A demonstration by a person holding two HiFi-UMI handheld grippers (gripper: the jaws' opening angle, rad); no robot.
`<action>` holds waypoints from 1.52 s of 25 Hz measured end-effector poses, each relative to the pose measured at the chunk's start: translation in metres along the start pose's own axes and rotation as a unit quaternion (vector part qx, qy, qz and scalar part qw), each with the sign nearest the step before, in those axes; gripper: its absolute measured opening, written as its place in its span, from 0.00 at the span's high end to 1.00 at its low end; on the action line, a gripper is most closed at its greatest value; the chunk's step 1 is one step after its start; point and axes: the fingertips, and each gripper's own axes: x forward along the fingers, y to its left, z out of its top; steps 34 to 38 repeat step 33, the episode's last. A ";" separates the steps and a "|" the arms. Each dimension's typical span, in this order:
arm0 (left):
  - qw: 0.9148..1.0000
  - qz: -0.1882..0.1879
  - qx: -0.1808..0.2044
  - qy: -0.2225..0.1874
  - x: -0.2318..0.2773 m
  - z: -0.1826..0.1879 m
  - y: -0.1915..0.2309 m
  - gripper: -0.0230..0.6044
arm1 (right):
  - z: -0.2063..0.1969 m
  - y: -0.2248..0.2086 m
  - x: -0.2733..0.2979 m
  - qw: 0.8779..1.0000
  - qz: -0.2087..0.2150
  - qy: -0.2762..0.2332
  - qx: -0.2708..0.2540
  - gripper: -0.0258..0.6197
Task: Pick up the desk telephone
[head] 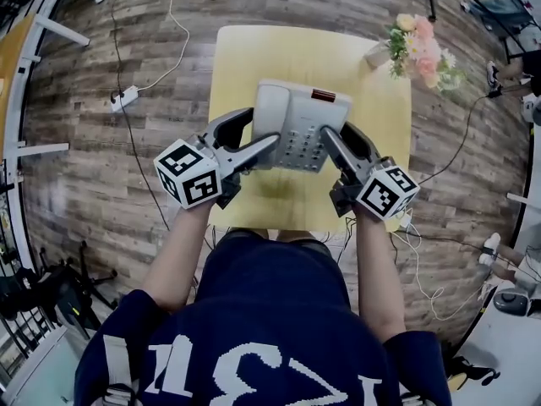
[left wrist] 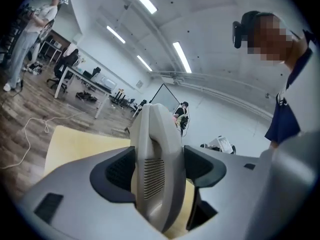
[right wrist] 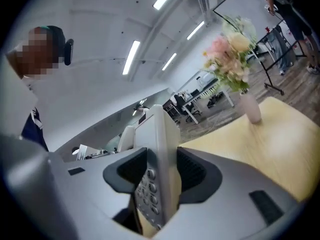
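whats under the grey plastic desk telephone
Only the pale yellow square table, bearing its shadow. The telephone, clamped by the left gripper and right gripper, hides the patch directly beneath it.

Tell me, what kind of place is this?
Probably a big shared office or workshop. Desks with chairs stand across the room, strip lights run along the ceiling, and cables trail over the wooden floor. The telephone fits an office too.

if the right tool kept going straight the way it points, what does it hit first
The desk telephone: it sits clamped in the right tool. Past it the way looks free, with the flower vase off to the right, though depth is unclear.
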 end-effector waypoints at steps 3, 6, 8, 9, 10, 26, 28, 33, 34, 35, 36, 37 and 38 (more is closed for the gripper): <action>0.998 -0.006 0.047 -0.039 -0.009 0.033 -0.018 0.46 | 0.031 0.025 -0.002 0.999 0.016 -0.025 -0.043 0.65; 0.995 -0.008 0.069 -0.066 -0.016 0.057 -0.034 0.46 | 0.056 0.047 -0.007 0.996 0.029 -0.045 -0.077 0.65; 0.994 -0.009 0.074 -0.079 -0.022 0.069 -0.045 0.46 | 0.069 0.060 -0.012 0.994 0.033 -0.058 -0.091 0.65; 0.993 -0.011 0.078 -0.089 -0.024 0.075 -0.050 0.46 | 0.075 0.066 -0.014 0.993 0.035 -0.067 -0.096 0.65; 0.992 -0.013 0.082 -0.099 -0.027 0.082 -0.054 0.46 | 0.080 0.072 -0.015 0.991 0.037 -0.076 -0.100 0.65; 0.984 -0.017 0.128 -0.124 -0.045 0.114 -0.084 0.46 | 0.110 0.111 -0.028 0.981 0.054 -0.110 -0.151 0.65; 0.984 -0.018 0.127 -0.124 -0.046 0.114 -0.085 0.46 | 0.110 0.113 -0.030 0.980 0.053 -0.112 -0.154 0.66; 0.983 -0.018 0.130 -0.126 -0.053 0.113 -0.091 0.46 | 0.108 0.121 -0.034 0.979 0.053 -0.113 -0.159 0.66; 0.983 -0.018 0.130 -0.126 -0.053 0.113 -0.091 0.46 | 0.108 0.121 -0.034 0.979 0.053 -0.113 -0.159 0.66; 0.983 -0.018 0.130 -0.126 -0.053 0.113 -0.091 0.46 | 0.108 0.121 -0.034 0.979 0.053 -0.113 -0.159 0.66; 0.983 -0.018 0.130 -0.126 -0.053 0.113 -0.091 0.46 | 0.108 0.121 -0.034 0.979 0.053 -0.113 -0.159 0.66; 0.983 -0.018 0.130 -0.126 -0.053 0.113 -0.091 0.46 | 0.108 0.121 -0.034 0.979 0.053 -0.113 -0.159 0.66; 0.983 -0.018 0.130 -0.126 -0.053 0.113 -0.091 0.46 | 0.108 0.121 -0.034 0.979 0.053 -0.113 -0.159 0.66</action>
